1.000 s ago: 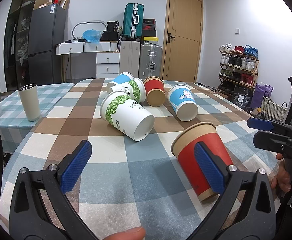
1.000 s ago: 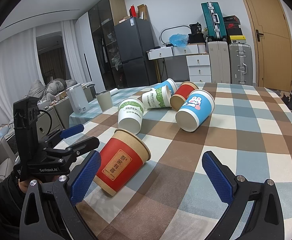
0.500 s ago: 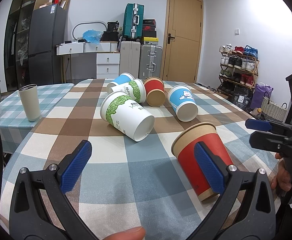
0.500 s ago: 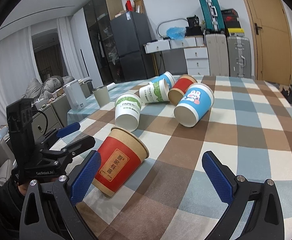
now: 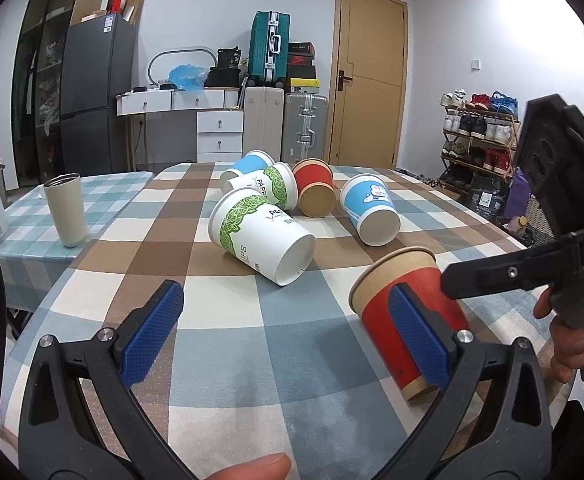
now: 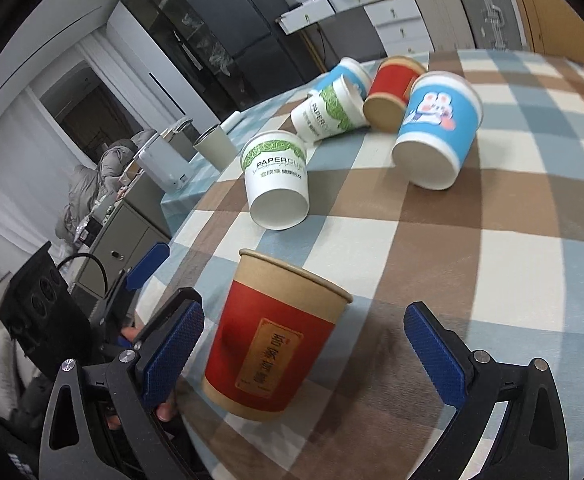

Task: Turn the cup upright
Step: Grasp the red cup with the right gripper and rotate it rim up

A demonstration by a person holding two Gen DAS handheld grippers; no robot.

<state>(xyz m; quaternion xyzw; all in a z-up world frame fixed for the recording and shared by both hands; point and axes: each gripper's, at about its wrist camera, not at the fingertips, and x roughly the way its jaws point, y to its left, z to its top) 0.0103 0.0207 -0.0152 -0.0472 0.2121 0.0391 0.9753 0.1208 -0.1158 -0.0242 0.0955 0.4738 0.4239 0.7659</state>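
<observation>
Right wrist view has the right gripper (image 6: 303, 352) spread wide with the red cup (image 6: 272, 340) sitting between its blue pads (image 6: 172, 354), neither pad touching it, nothing gripped. Left wrist view shows the left gripper (image 5: 284, 340) just as wide and holding nothing, its right pad in front of the red cup (image 5: 403, 320), which lies on its side on the checked tablecloth (image 5: 252, 360), brown rim toward the far cups. Beyond it a green-leaf cup (image 6: 278, 178), a blue cup (image 6: 435, 132) and three more lie tipped over.
</observation>
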